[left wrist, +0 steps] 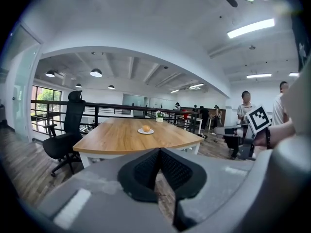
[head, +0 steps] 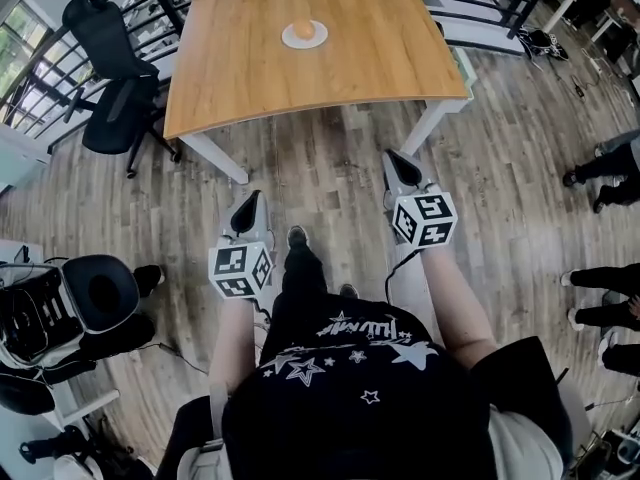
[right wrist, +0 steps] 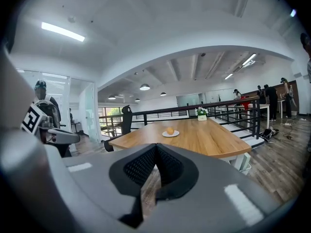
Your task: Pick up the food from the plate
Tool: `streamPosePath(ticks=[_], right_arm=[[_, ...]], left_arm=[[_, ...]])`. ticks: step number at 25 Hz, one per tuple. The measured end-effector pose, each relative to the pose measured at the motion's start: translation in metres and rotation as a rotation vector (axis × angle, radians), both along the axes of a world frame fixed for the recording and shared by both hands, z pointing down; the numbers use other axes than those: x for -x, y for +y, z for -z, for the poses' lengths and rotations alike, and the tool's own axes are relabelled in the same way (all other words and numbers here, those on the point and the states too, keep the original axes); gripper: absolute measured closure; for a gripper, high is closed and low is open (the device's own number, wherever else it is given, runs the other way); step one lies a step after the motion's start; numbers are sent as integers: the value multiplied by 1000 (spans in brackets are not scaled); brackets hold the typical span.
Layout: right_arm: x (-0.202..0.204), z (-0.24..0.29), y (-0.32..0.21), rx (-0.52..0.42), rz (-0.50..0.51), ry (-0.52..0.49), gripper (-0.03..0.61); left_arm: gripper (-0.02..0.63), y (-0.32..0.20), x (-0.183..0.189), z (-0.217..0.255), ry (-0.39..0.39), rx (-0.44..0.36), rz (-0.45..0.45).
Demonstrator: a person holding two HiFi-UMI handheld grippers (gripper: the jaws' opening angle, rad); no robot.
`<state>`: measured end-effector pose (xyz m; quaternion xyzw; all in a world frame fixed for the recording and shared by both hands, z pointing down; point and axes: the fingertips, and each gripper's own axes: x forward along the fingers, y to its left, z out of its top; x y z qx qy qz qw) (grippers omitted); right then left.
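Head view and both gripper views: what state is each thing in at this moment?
Left gripper: shut, empty, over the floor short of the table.
Right gripper: shut, empty, over the floor.
Food: lying on the plate, untouched.
Plate: flat on the table.
Office chair: unoccupied, by the table's corner.

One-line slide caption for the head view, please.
Standing short of the wooden table, left gripper and right gripper both shut and empty; the orange food sits on its white plate.
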<state>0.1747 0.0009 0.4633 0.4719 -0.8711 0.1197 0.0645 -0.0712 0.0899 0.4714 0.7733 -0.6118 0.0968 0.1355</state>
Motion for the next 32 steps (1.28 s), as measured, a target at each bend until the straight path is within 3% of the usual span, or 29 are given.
streamPosePath(ticks=[20, 32], right_arm=[[76, 7, -156, 32, -84, -16, 577], [125, 4, -233, 53, -148, 21, 575]], left_arm=[[612, -165, 71, 9, 13, -1, -76], [612, -244, 126, -10, 69, 28, -136]])
